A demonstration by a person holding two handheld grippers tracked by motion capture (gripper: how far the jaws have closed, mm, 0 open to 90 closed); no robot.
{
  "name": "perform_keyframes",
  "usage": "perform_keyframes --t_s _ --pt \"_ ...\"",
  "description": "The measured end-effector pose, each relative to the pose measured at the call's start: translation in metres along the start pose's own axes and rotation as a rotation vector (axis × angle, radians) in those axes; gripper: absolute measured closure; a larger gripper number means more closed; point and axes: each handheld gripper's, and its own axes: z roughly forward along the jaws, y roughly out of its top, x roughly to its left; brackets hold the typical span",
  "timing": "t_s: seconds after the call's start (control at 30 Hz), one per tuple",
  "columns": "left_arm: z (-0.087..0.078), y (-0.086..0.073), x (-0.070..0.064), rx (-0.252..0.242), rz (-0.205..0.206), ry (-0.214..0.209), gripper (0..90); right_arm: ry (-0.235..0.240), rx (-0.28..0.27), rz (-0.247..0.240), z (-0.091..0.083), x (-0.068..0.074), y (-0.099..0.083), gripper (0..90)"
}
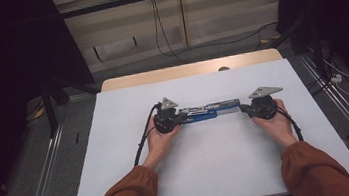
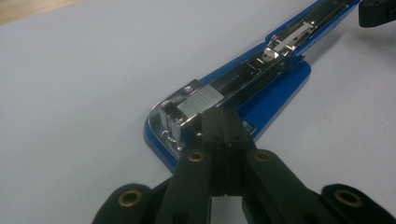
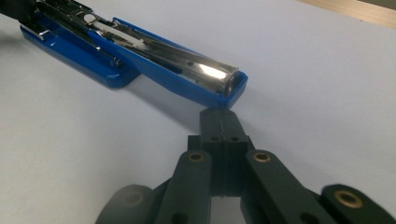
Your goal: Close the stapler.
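Note:
A blue stapler [image 1: 210, 110] lies swung open flat across the middle of the white table [image 1: 221, 163]. In the left gripper view its base and chrome magazine [image 2: 261, 74] run away to the upper right. My left gripper [image 2: 219, 117] is shut, and its tips rest against the magazine's near metal end. In the high view the left gripper [image 1: 181, 118] is at the stapler's left end and the right gripper [image 1: 244, 109] at its right end. The right gripper [image 3: 219, 116] is shut with nothing between its jaws, its tips just short of the blue cover's end [image 3: 231, 88].
A wooden strip [image 1: 189, 70] borders the table's far edge. Beyond it cables [image 1: 159, 34] hang down onto the grey floor. Metal rails [image 1: 45, 169] run along both sides of the table, and dark curtains stand left and right.

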Motion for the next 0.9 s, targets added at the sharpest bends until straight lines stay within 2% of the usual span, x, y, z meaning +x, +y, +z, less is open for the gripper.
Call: perform_keyframes --t_s 0.07,0.1,0.2,0.4,0.63,0.9 --pt "0.0 -0.001 -0.001 -0.006 0.027 0.008 90.0 0.005 0.011 -0.002 0.003 0.001 0.001 90.0" --pt "-0.001 -0.001 0.0 0.003 0.017 -0.008 90.0 0.007 0.017 -0.001 0.004 0.002 0.0 90.0" --pt "-0.001 -0.001 -0.001 0.002 0.025 -0.002 90.0 -0.008 0.04 -0.022 0.007 0.005 0.0 90.0" --pt "0.002 -0.001 -0.002 -0.017 0.0 -0.019 90.0 -0.002 0.054 -0.001 0.008 0.003 0.0 90.0" --pt "0.002 -0.002 -0.002 -0.014 0.01 -0.019 90.0 -0.023 0.066 -0.001 0.009 0.0 0.003 90.0" --pt "0.002 -0.002 -0.003 -0.019 0.011 -0.012 90.0 -0.013 0.075 -0.003 0.013 0.002 0.005 90.0"
